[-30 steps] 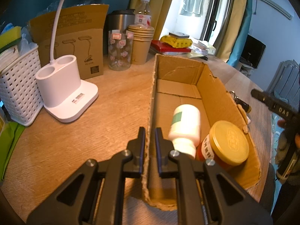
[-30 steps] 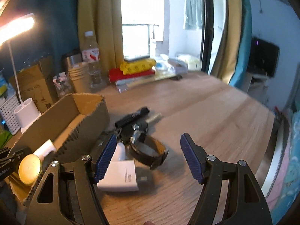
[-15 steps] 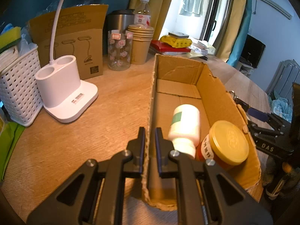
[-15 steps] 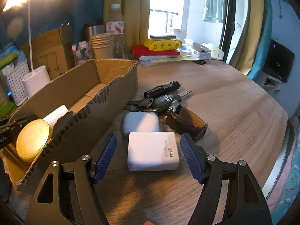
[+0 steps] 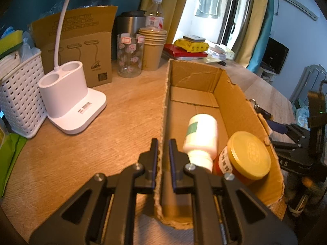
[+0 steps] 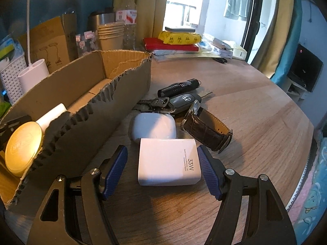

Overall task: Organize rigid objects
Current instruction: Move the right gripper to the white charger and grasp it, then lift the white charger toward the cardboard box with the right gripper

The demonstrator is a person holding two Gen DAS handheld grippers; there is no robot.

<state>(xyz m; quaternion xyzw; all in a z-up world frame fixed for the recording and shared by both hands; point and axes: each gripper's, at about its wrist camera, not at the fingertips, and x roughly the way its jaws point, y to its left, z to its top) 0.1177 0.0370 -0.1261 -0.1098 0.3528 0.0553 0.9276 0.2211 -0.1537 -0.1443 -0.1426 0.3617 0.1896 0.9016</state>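
Jaws of left gripper (image 5: 163, 159) pinch cardboard box (image 5: 235, 94) wall; right gripper (image 6: 162, 170) jaws wide, straddling white charger (image 6: 168, 164).

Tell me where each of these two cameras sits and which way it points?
Left wrist: rides the left gripper, whose fingers pinch the cardboard box wall, facing the lamp.
Right wrist: rides the open right gripper, looking at the charger between its fingers.
Shared: the box, the yellow-lidded jar and the paper cups.
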